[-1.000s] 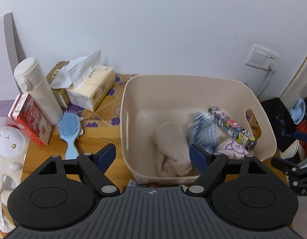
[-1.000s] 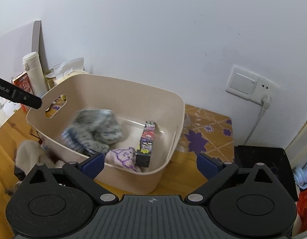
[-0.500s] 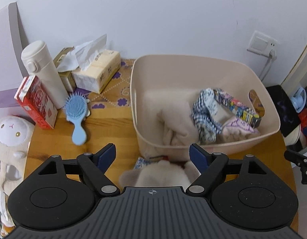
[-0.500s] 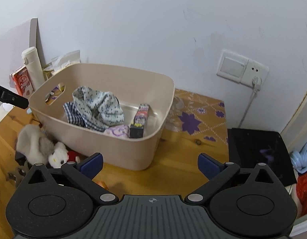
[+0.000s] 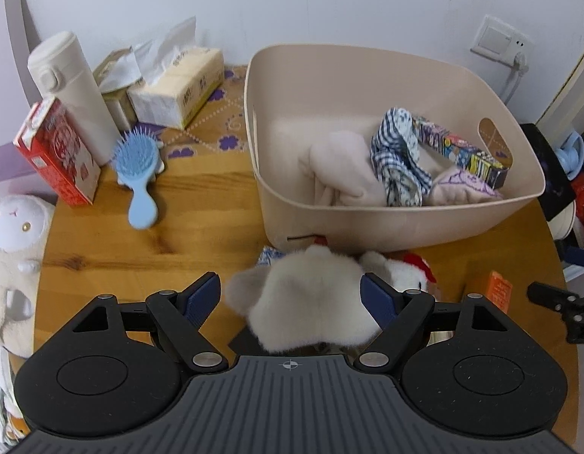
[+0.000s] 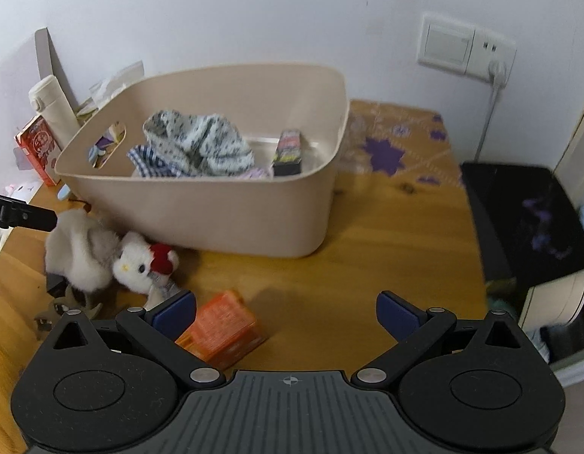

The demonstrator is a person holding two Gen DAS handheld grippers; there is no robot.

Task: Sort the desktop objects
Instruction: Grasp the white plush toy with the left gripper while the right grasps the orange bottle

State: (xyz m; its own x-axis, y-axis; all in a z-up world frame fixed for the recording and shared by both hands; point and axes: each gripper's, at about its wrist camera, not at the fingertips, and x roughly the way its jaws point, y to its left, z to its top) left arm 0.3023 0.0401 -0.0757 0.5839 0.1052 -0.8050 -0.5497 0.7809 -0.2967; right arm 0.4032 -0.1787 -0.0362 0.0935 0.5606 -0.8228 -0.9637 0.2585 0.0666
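In your left wrist view, your left gripper (image 5: 290,289) has pulled back from the beige bin (image 5: 386,219); its jaws now stand wide apart over the fluffy grey plush (image 5: 310,302), whose near edge they hide.

In your right wrist view, your right gripper (image 6: 286,310) has drawn back too, jaws spread and empty. The orange box (image 6: 223,333), partly behind its left finger, lies in front of the bin, with bare table (image 6: 367,257) right of it.
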